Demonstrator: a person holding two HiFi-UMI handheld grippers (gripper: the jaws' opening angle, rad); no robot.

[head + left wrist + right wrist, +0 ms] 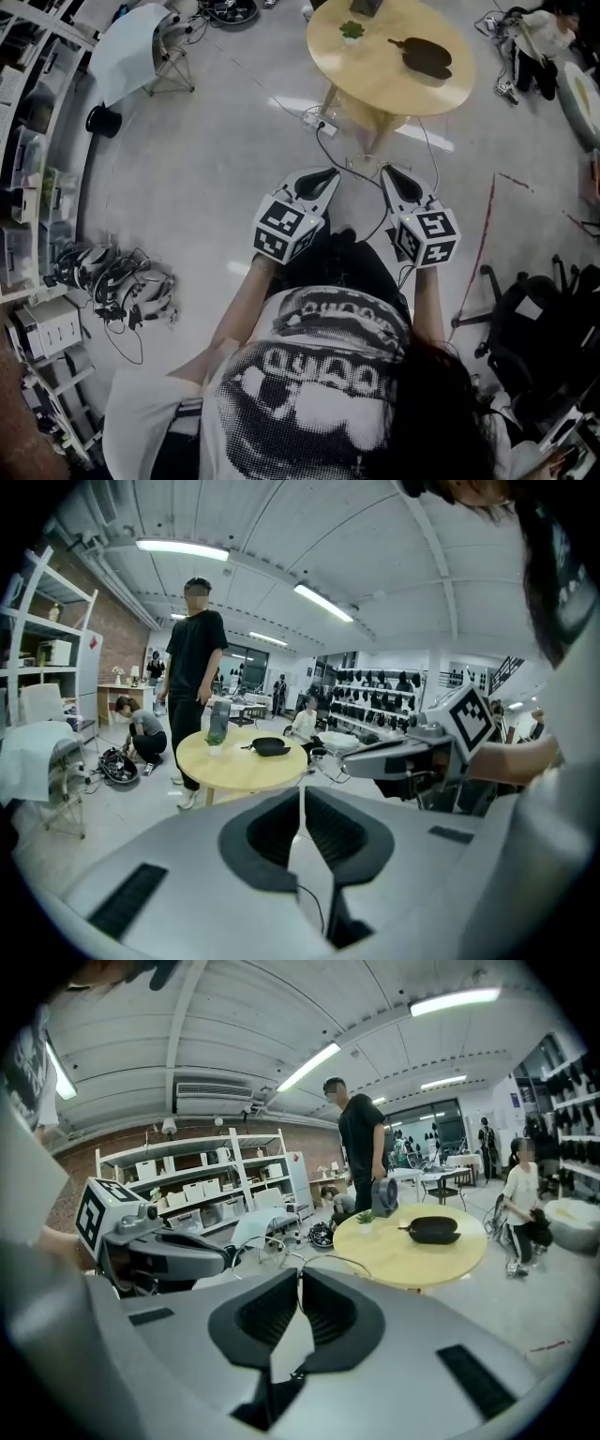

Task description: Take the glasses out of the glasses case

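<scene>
Bright ceiling strip lights [183, 547]; fisheye edges bend and darken; head view seems slightly dimmer.

We see a grey concrete floor [206, 169] across mid frame in the head view, w/ a round wooden table [375, 75] top centre and a black office chair [511, 328] lower right. White shelving [197, 1176] w/ boxes sits left; brick wall [117, 635] behind. Strip lights [183, 547] on the ceiling, upper left.
</scene>
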